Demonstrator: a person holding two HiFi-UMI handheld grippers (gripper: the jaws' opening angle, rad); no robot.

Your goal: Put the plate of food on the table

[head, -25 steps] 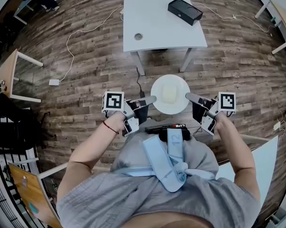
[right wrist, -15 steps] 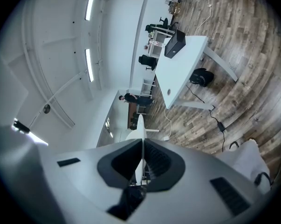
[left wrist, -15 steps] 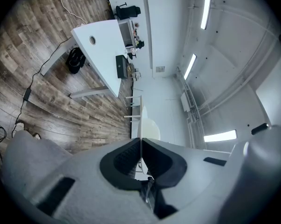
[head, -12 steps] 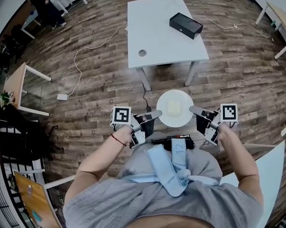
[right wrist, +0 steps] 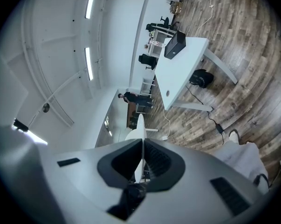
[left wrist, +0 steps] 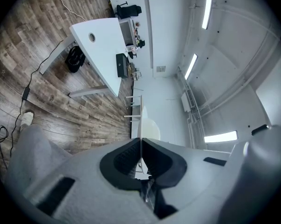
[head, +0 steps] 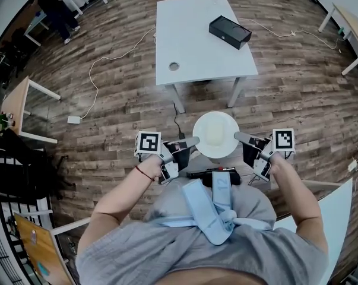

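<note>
- Step in hand: carry. The plate [head: 227,122] is not yet on the table [head: 193,37]; it is held in the air over the wood floor [head: 119,100], close to the person's body and short of the table's near edge.
- Left gripper [head: 194,141]: jaws pressed together on the plate's left rim. Its own view shows the thin white rim edge-on between the dark pads, with no gap.
- Right gripper [head: 238,136]: jaws likewise clamped on the opposite rim, confirmed in its own view.
- Load: a pale portion of food [head: 212,135] sits near the plate's centre. From the head view the plate appears roughly level.
- Destination: the tabletop carries a black box [head: 230,31] toward its far right and a round cable hole [head: 174,66] near the front left. The remaining surface is bare.
- Next move, as judged: advance both grippers together until the plate is over the near-centre of the tabletop, clear of box and hole, then lower it flat and part both pairs of jaws only once it rests.
- Risk, as judged: each grip is a narrow pinch on the rim, so uneven travel of the two hands could tilt the plate or slide the food.
</note>
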